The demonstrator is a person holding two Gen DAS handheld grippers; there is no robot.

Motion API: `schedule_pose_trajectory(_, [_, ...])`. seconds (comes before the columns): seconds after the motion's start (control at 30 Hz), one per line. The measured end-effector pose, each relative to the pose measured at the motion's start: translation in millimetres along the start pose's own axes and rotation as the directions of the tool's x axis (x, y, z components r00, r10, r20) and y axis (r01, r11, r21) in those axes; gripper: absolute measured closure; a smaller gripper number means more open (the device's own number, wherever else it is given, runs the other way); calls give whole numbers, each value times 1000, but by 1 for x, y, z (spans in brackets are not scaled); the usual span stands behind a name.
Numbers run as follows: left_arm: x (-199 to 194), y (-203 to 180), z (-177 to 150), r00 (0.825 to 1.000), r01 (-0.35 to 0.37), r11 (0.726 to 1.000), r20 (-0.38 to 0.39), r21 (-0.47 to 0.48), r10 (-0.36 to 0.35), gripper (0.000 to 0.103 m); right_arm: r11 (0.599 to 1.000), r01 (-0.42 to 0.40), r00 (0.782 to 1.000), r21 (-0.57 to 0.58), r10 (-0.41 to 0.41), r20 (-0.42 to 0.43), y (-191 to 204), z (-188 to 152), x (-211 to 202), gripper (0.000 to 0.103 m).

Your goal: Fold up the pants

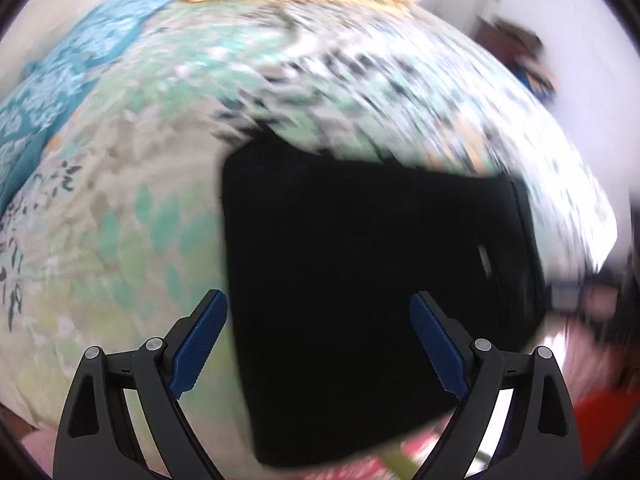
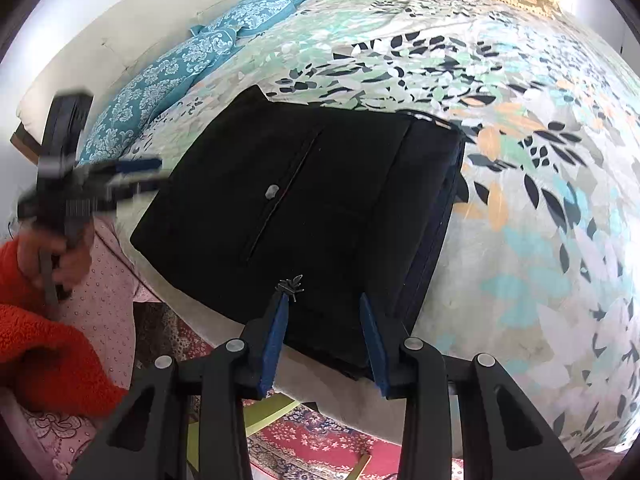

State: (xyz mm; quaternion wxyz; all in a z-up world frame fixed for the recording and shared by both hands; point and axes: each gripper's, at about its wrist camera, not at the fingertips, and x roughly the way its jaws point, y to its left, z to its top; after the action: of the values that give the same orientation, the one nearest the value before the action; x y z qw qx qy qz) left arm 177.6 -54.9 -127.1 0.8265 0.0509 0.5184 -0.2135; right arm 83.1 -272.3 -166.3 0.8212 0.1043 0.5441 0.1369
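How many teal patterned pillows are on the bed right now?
2. In the right wrist view, the nearer teal pillow lies along the bed's left edge, beyond the folded black pants; the farther teal pillow sits behind it. Others could be out of frame.

Black pants (image 2: 304, 216) folded into a thick rectangle near the bed's (image 2: 540, 240) near edge, leaf-print cover under them. Right gripper (image 2: 326, 304) over their near edge, jaws partly apart, nothing pinched. Left gripper (image 2: 120, 184) blurred at far left, held by a hand (image 2: 60, 256) in an orange sleeve (image 2: 48, 344). Teal pillows (image 2: 180, 76) far left.
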Motion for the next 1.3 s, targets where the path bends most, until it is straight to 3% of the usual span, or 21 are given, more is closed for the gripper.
schedule_pose_trajectory(0.07, [15, 14, 30, 1000, -12, 999, 7, -41, 13, 9, 1000, -9, 1000, 19, 9, 13, -1, 1, 0, 66])
schedule_pose_trajectory(0.17, [58, 30, 66, 991, -122, 989, -66, -82, 116, 9, 999, -15, 1000, 34, 14, 16, -3, 3, 5, 65])
schedule_pose_trajectory(0.23, [89, 39, 78, 974, -197, 976, -131, -92, 185, 9, 999, -18, 1000, 31, 18, 15, -4, 3, 6, 65])
schedule_pose_trajectory(0.27, [102, 46, 81, 967, -214, 970, -163, -111, 195, 7, 999, -24, 1000, 33, 23, 19, -4, 3, 6, 65])
schedule_pose_trajectory(0.33, [111, 61, 82, 971, -175, 965, -196, -195, 137, 7, 999, -28, 999, 37, 27, 23, -4, 3, 6, 65])
schedule_pose_trajectory(0.4, [99, 69, 83, 979, -158, 957, -166, -243, 120, 8, 999, -29, 999, 33, 27, 47, -5, 1, 2, 65])
schedule_pose_trajectory(0.5, [62, 75, 76, 982, -172, 958, -113, -231, 149, 8, 999, -30, 996, 41, 26, 81, -5, -2, -11, 63])
schedule_pose_trajectory(0.63, [10, 62, 34, 994, -91, 977, -70, -192, 79, 8, 1000, -9, 992, -8, 9, 125, 9, -6, -27, 61])
schedule_pose_trajectory(0.73, [0, 36, -5, 995, 9, 986, -95, -164, -25, 7, 1000, -1, 996, -26, 3, 90, 13, -7, -17, 53])
schedule_pose_trajectory(0.8, [9, 18, -31, 987, 26, 988, -153, -151, -50, 7, 1000, 11, 999, -2, -11, 35, 9, -7, -4, 52])
schedule_pose_trajectory(0.9, [13, 11, -51, 986, 3, 988, -163, -154, -29, 8, 1000, 5, 996, 22, -7, 94, 5, -6, -20, 48])
schedule_pose_trajectory(0.97, [1, 16, -48, 992, 15, 983, -121, -185, -37, 8, 998, 53, 986, 23, -56, 157, 4, -8, -35, 15])
schedule_pose_trajectory(1.07, [-25, 17, -36, 999, -42, 986, -25, -163, 39, 7, 992, 119, 971, 35, -124, 203, 0, -10, -47, 14])
schedule_pose_trajectory(1.17, [-40, 6, -25, 986, -161, 982, 23, -99, 164, 7, 990, 118, 970, 76, -131, 204, -3, -10, -47, 14])
schedule_pose_trajectory(1.3, [-43, -3, -25, 978, -204, 977, 40, -56, 206, 7, 990, 114, 974, 82, -127, 187, -4, -7, -43, 14])
